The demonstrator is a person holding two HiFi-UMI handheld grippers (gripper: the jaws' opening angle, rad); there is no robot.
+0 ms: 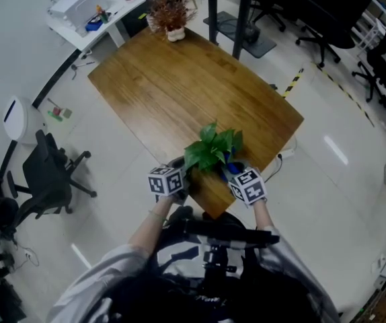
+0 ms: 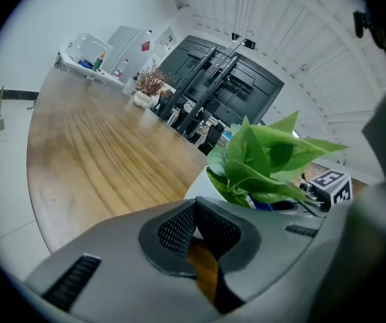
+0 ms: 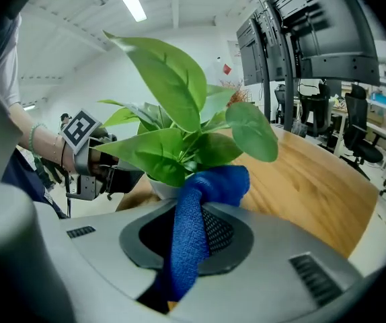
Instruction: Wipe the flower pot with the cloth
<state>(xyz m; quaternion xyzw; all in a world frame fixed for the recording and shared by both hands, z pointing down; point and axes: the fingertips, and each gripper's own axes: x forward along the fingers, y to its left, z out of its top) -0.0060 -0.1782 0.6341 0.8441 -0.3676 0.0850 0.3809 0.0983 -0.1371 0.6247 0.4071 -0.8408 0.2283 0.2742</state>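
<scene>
Two tools are at the pot (image 2: 198, 188), which stands near my edge of the surface (image 1: 179, 86), its leaves (image 3: 173, 106) spreading over both. My right tool (image 3: 196, 210) is clamped on the blue cloth (image 3: 187, 247). The cloth's bunched free end is pressed against the pot's rim just under the leaves, so I judge I'm in the wiping step itself, working the top edge on the right side. My left tool (image 2: 194, 206) has its jaws together with nothing between them, tips just beside the pot's white wall on the opposite side; whether they touch it I can't tell. Next I'd drag the cloth around and down the wall with a firm grip. I'd also brace the pot with the left tool so it doesn't slide off the near edge.
</scene>
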